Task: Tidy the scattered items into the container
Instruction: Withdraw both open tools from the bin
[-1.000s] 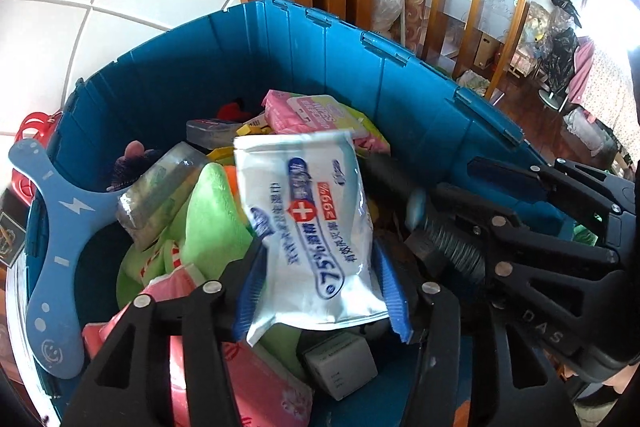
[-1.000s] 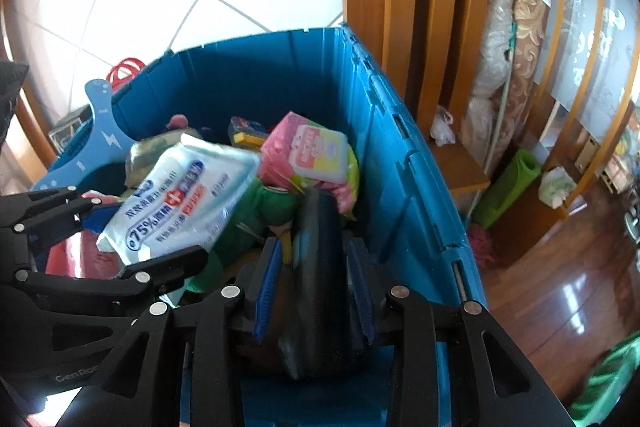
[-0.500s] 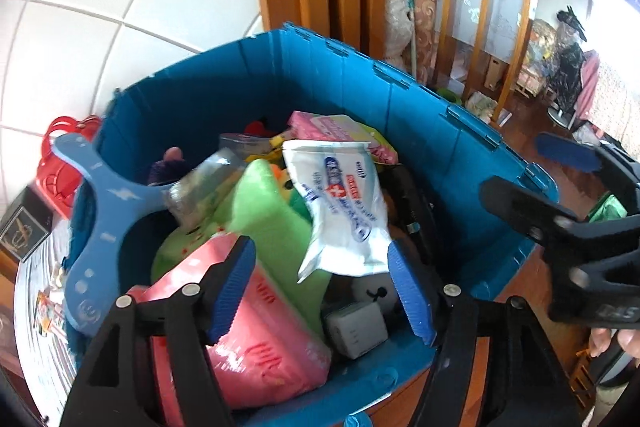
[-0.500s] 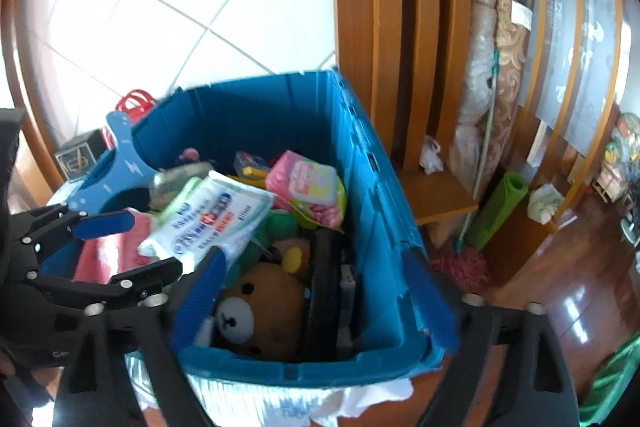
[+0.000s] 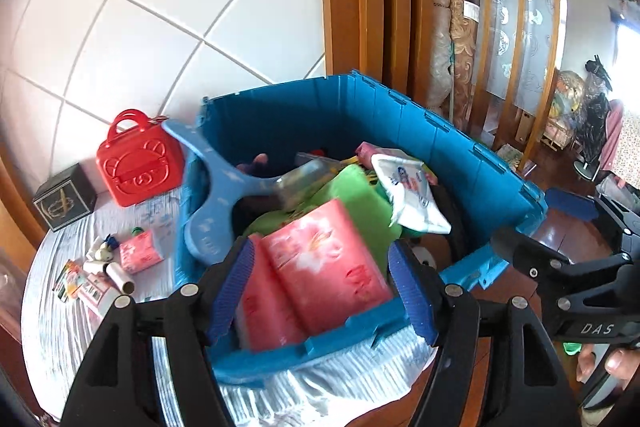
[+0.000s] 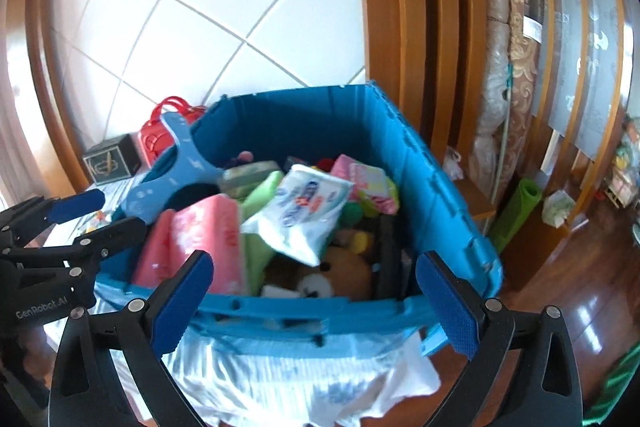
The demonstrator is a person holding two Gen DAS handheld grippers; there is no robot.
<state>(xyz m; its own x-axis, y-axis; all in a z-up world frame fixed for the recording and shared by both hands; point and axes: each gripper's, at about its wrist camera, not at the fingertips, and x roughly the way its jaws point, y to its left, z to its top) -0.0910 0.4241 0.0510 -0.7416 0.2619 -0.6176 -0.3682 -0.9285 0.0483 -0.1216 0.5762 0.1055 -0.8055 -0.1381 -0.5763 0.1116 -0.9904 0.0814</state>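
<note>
A blue plastic crate (image 5: 404, 119) (image 6: 432, 187) stands on a cloth-covered table, heaped with items. A white wet-wipes pack (image 5: 412, 195) (image 6: 304, 211) lies on top, beside a pink tissue pack (image 5: 320, 267) (image 6: 208, 231), a green item (image 5: 360, 199) and a brown teddy bear (image 6: 340, 275). My left gripper (image 5: 324, 291) is open and empty, held back over the crate's near edge. My right gripper (image 6: 312, 307) is open and empty, in front of the crate's near wall. Scattered small items (image 5: 104, 271) lie on the table left of the crate.
A red toy bag (image 5: 138, 159) and a dark box (image 5: 64, 197) stand left of the crate by the tiled wall. A blue flat toy (image 5: 216, 195) leans over the crate's left rim. Wooden posts (image 5: 360, 7) rise behind. The floor drops off at right.
Both grippers opened, releasing the wipes pack and a black item into the crate, then pulled back and up away from it.
</note>
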